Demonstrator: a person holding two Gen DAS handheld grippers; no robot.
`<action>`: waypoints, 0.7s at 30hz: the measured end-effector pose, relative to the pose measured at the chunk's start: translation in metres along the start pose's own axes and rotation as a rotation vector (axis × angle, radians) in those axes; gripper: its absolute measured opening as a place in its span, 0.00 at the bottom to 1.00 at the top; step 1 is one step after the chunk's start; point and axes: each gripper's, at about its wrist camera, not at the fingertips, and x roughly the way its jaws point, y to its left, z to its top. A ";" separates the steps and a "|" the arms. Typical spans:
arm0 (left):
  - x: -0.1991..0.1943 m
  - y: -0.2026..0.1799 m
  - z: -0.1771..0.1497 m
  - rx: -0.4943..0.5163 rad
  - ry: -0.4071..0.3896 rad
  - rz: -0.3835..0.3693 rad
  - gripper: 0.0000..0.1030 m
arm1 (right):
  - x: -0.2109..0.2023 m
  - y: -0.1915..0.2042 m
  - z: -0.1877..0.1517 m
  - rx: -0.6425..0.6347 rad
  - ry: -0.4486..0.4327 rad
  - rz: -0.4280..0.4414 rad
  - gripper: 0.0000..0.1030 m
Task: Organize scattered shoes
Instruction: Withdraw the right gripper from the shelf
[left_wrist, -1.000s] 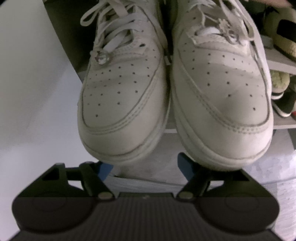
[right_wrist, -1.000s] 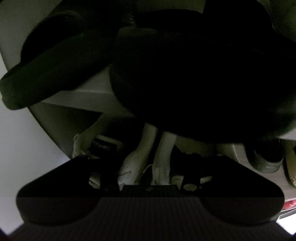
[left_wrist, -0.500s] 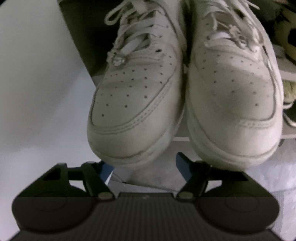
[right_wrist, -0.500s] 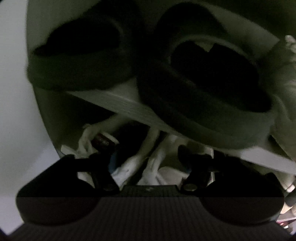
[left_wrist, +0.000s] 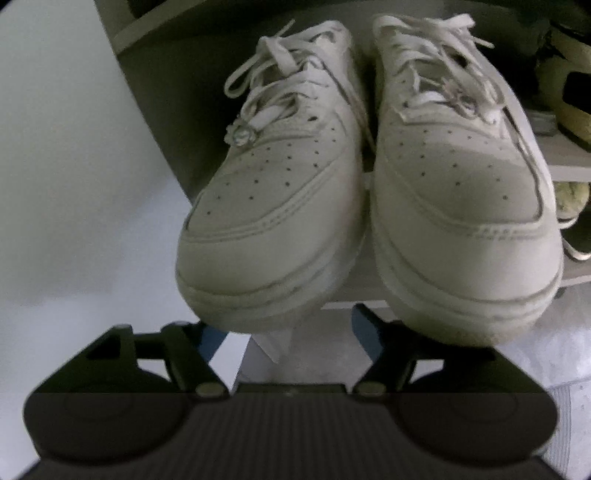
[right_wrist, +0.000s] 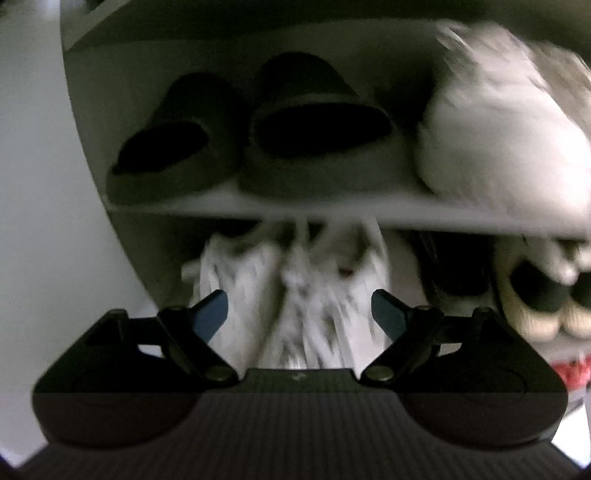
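Pair of white leather lace-up sneakers (left_wrist: 369, 206) sitting on shelf (left_wrist: 354, 301), toes overhanging toward left gripper (left_wrist: 284, 332); its fingers closing, gripping nothing. Right gripper (right_wrist: 299, 314) fingers spread, empty.

We see white sneakers (left_wrist: 266, 206) in smooth perforated leather-like material, stitched seams, flat cloth laces. Dark slippers (right_wrist: 314, 147) look matt, felt-like. Shelf board (right_wrist: 332, 212) matt, smooth. Gripper bodies matt black plastic.

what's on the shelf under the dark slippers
A pair of white lace-up sneakers sits below the dark slippers, blurred, toes toward the camera. The shelf board hides their heels, and the space behind them is dark.
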 end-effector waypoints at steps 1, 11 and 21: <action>-0.001 -0.003 0.000 0.006 0.002 -0.008 0.68 | -0.019 0.012 -0.008 0.028 0.039 -0.019 0.83; -0.005 -0.026 -0.002 0.084 -0.003 -0.080 0.68 | 0.033 -0.002 -0.089 0.645 0.180 0.235 0.83; 0.022 -0.034 0.037 0.037 -0.002 -0.100 0.63 | 0.052 -0.014 -0.069 0.842 0.097 0.191 0.69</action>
